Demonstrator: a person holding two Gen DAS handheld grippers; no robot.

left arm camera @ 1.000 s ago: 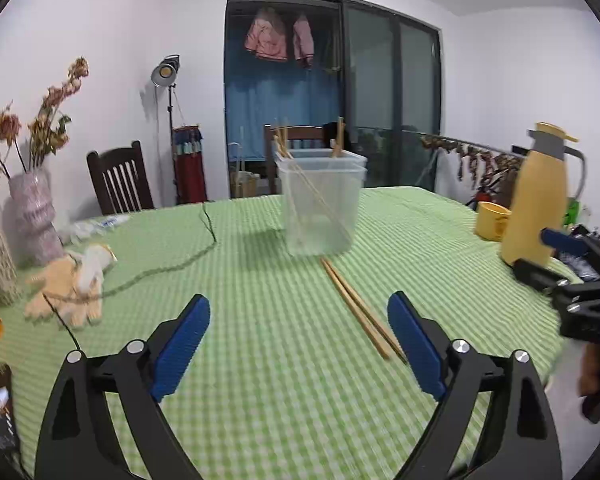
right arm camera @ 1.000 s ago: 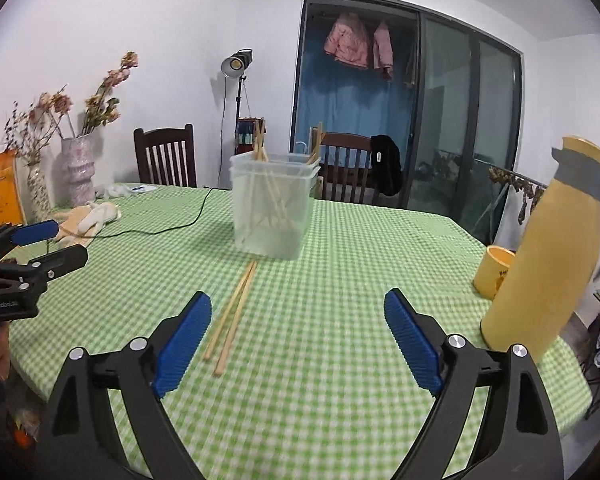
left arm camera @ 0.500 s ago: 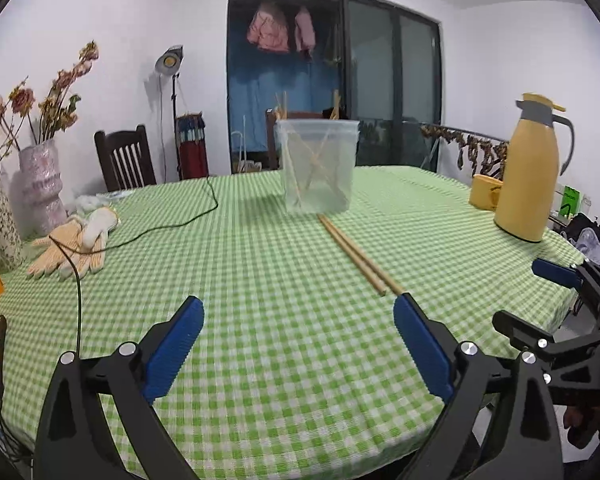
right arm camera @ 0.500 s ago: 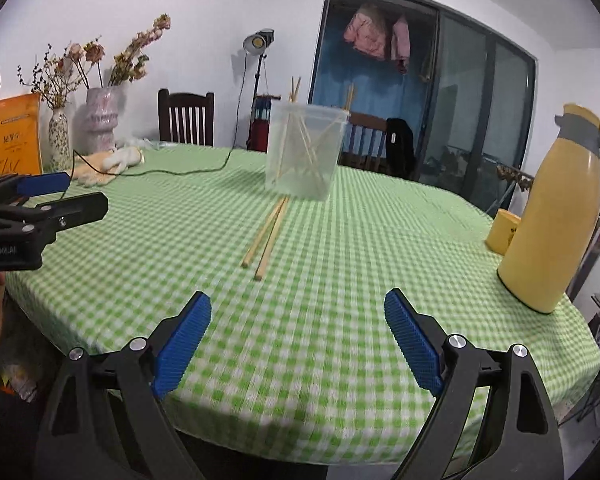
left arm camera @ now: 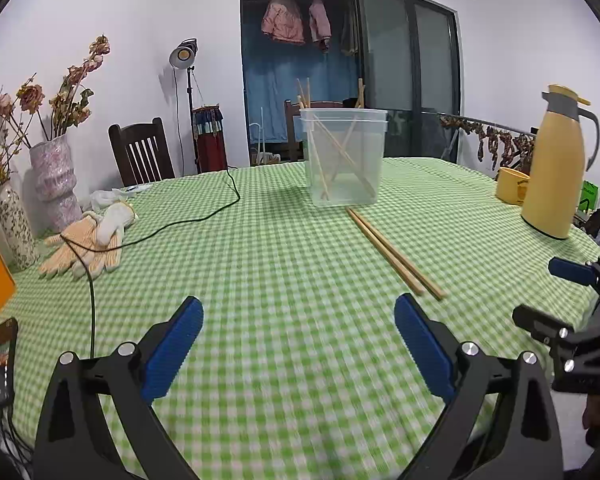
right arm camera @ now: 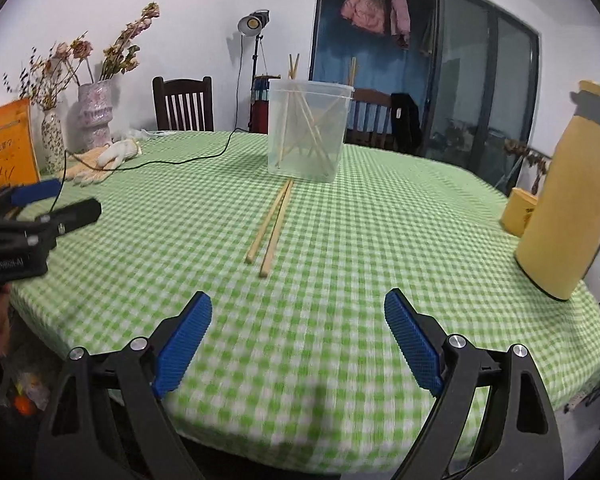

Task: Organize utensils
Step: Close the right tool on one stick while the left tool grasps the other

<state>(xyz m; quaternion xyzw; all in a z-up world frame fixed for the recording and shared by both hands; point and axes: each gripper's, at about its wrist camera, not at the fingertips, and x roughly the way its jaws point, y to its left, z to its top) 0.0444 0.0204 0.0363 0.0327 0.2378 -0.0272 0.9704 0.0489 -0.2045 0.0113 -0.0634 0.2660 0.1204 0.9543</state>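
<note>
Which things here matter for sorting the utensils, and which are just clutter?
For the job:
- chopsticks on the cloth
- clear container with chopsticks inside

Lying about:
- yellow jug
- yellow mug
- gloves
- vases
- phone
- cable

On the table [left arm camera: 284,264] a tub [left arm camera: 344,156] stood toward the far side, with several chopsticks [left arm camera: 340,148] leaning inside it. Two more chopsticks [left arm camera: 392,254] lay side by side on the cloth, running from the tub's foot toward the near edge. To the left lay gloves [left arm camera: 86,242] with a cable [left arm camera: 188,220] over them, vases [left arm camera: 54,178] behind those and a phone [left arm camera: 1,360] at the near left edge. At the right edge stood a jug [left arm camera: 556,164], a mug [left arm camera: 512,184] just behind it. A chair [left arm camera: 140,152] stood beyond the table, a lamp [left arm camera: 184,54] behind it.
</note>
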